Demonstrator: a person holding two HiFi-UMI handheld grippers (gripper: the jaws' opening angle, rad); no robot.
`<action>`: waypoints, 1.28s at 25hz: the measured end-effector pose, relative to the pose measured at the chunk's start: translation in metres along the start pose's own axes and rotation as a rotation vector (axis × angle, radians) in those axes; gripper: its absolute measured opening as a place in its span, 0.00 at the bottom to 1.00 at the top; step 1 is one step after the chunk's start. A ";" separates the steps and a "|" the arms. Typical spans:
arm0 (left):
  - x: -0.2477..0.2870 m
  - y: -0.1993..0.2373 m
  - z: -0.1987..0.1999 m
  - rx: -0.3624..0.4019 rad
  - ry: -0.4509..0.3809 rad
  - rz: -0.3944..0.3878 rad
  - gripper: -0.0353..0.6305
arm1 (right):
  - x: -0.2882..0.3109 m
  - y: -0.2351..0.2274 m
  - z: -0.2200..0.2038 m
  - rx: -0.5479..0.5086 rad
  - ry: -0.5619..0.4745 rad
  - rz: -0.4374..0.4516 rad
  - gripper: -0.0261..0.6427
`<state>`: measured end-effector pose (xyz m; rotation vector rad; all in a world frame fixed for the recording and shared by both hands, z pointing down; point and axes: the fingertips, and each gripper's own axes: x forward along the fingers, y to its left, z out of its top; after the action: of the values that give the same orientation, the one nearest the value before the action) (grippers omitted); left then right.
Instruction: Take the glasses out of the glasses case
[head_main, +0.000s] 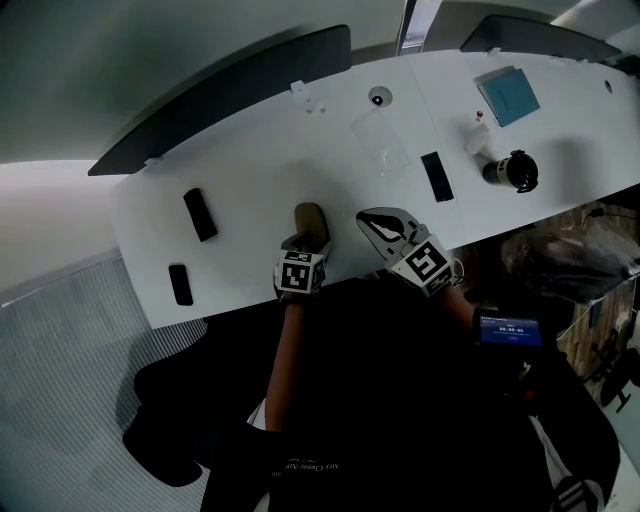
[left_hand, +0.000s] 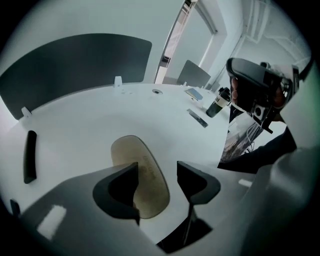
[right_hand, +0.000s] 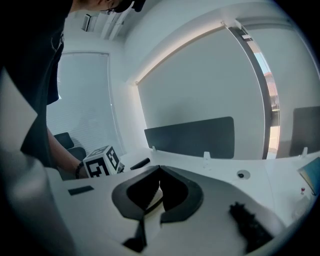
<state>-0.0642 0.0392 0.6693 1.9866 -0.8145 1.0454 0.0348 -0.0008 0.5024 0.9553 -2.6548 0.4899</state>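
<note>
The left gripper (left_hand: 157, 181) is hanging steeply nose-down over the desk with its jaws parted and nothing gripped. The tan oval glasses case (left_hand: 141, 176) is lying flat beneath them, partly behind the left-hand jaw and partly in the gap, and no pad is pressing on it. In the head view the same gripper (head_main: 304, 240) is sitting at the near end of the case (head_main: 311, 215), close to the front edge of the white desk (head_main: 250, 150).

The right gripper (right_hand: 160, 186) is waiting just beside, to the right, with its jaws clenched together on nothing (only bare desktop is showing under them). In the head view it (head_main: 372, 222) is pointing in towards the case.

The case is looking closed, smooth and hard-shelled, so it is probably light and stiff, and it is likely to skate on the slick desktop if pushed. Clamping it across its narrow width looks the surest hold, leaving the other gripper free for the lid. No view is showing the seam or hinge. The glasses inside are out of sight and should be treated as fragile.
</note>
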 end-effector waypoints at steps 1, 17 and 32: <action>-0.001 0.000 -0.002 0.024 0.004 0.026 0.44 | 0.002 0.003 0.001 -0.005 0.003 -0.001 0.05; 0.010 0.028 -0.004 -0.044 -0.043 0.175 0.59 | 0.017 0.031 -0.011 0.001 0.037 0.024 0.05; -0.010 0.040 0.011 -0.288 -0.173 0.114 0.42 | 0.030 0.039 -0.010 0.012 0.033 0.077 0.05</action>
<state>-0.0963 0.0106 0.6688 1.8170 -1.1163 0.7742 -0.0112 0.0145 0.5134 0.8431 -2.6700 0.5345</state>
